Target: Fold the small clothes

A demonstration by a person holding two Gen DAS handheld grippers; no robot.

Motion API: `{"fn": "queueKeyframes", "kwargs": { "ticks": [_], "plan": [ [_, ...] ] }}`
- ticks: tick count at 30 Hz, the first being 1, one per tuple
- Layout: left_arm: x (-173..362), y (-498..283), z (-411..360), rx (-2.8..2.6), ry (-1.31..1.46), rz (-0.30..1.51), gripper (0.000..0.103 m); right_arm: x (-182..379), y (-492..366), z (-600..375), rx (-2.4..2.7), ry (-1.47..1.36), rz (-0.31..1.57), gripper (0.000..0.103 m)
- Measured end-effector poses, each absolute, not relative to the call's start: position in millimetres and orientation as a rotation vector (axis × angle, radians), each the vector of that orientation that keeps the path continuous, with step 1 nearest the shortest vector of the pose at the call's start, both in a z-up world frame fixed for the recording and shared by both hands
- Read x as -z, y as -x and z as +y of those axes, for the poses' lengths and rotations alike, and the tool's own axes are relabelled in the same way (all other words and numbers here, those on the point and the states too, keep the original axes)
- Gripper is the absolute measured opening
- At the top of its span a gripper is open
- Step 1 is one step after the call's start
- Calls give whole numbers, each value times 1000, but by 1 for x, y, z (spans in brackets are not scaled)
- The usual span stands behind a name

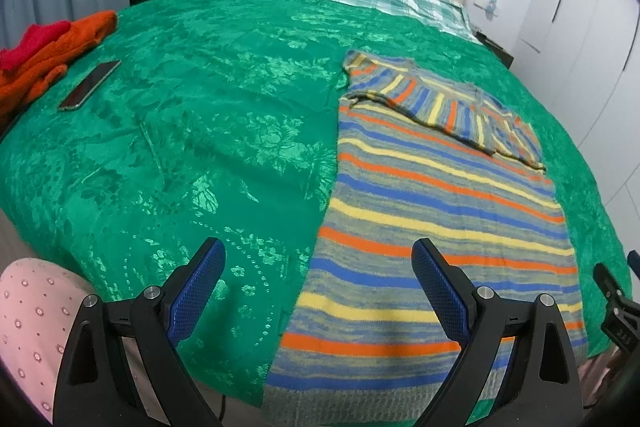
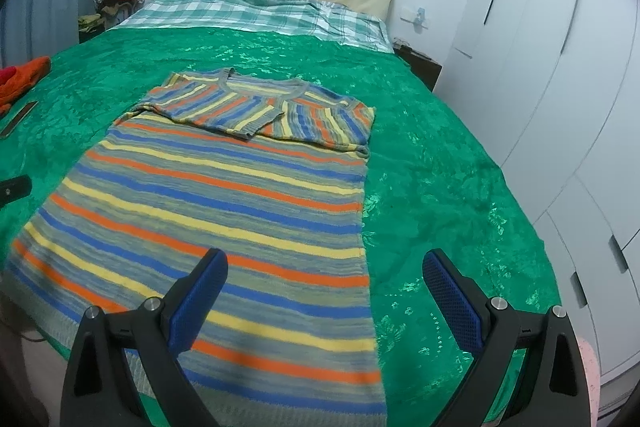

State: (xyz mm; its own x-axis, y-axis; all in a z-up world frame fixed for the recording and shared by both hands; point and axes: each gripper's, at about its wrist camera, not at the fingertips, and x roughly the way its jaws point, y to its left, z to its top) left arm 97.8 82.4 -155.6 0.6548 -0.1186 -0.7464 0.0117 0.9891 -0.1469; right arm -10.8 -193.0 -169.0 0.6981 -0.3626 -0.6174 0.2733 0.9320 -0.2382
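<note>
Striped sweater [image 2: 224,195] lies flat on the green bedspread [image 2: 440,187], sleeves folded across its chest at 12 o'clock; left hand-held gripper [image 1: 318,259] and right hand-held gripper [image 2: 326,271] both hover released, grasping nothing.

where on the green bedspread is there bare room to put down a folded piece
The widest bare patch of the green floral bedspread lies between the striped knit sweater and the dark phone. A narrower strip runs between the sweater and the white wardrobe. It is crowded at the left edge, by the orange and red clothes.
</note>
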Motion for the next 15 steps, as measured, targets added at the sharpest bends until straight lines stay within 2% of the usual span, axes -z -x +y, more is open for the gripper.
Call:
{"fn": "queueKeyframes", "kwargs": {
  "ticks": [15],
  "plan": [
    [163,-97,72,92,66,886,96,170,12,-200,362,103,724,97]
  ]
}}
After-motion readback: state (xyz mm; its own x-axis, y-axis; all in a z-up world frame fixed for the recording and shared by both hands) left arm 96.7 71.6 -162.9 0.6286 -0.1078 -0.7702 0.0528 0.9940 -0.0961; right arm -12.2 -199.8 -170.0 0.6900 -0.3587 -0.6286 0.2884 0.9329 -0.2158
